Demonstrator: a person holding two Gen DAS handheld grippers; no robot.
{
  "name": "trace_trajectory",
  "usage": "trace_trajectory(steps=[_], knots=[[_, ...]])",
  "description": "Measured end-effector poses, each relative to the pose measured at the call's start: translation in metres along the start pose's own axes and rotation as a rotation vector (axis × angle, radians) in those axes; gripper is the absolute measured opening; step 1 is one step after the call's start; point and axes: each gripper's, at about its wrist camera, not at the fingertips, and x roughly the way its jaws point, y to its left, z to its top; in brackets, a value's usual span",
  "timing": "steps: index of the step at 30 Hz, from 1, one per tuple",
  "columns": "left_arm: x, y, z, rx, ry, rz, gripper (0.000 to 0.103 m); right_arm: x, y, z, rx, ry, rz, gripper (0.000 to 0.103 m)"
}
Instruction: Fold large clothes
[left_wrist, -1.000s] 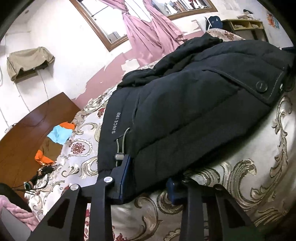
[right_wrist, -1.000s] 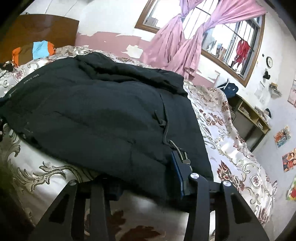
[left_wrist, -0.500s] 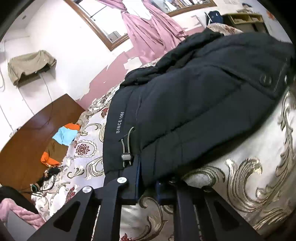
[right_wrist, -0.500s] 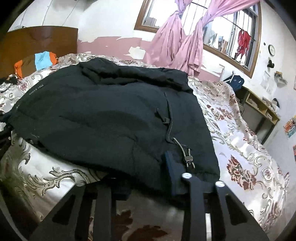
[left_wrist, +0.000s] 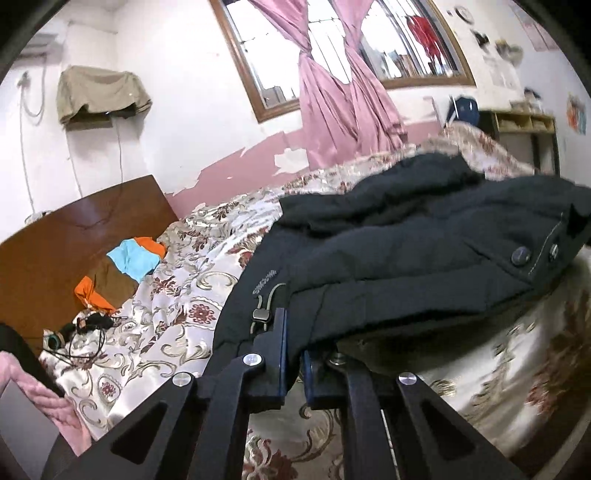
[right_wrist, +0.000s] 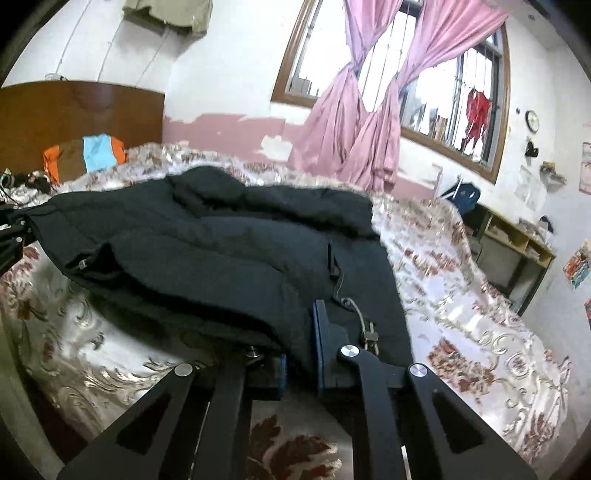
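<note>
Left wrist: both tools (left_wrist: 293, 354) (right_wrist: 300, 350) clamp jacket (left_wrist: 406, 258) hem.

Window (right_wrist: 436, 74) daylight, motion blur, fisheye-warped edges

left gripper (left_wrist: 293, 354) clamped tight (fabric between its pads), right gripper (right_wrist: 300, 345) likewise pinched, both angled slightly downward

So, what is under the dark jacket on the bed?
Under the dark jacket lies the floral bedspread, visible all around it. Near the lifted front hem, pinched by the left gripper and the right gripper, only shadow shows. Anything under its middle is covered.
</note>
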Motion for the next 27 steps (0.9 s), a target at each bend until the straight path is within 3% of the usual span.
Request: trace_trajectory(steps=[8,17,27], knots=[[-0.062,0.035,0.026,-0.074,-0.080,-0.031,0.006,-0.075,-0.014,0.020,0.096,-0.129,-0.006,0.009],[-0.108,0.060,0.058,-0.101,-0.183,-0.037,0.006,-0.132,-0.023,0.053,0.112,-0.297,-0.005,0.008],[-0.076,0.062,0.099,-0.080,-0.207,-0.057,0.006,-0.116,-0.029,0.084,0.099,-0.343,-0.005,0.007]])
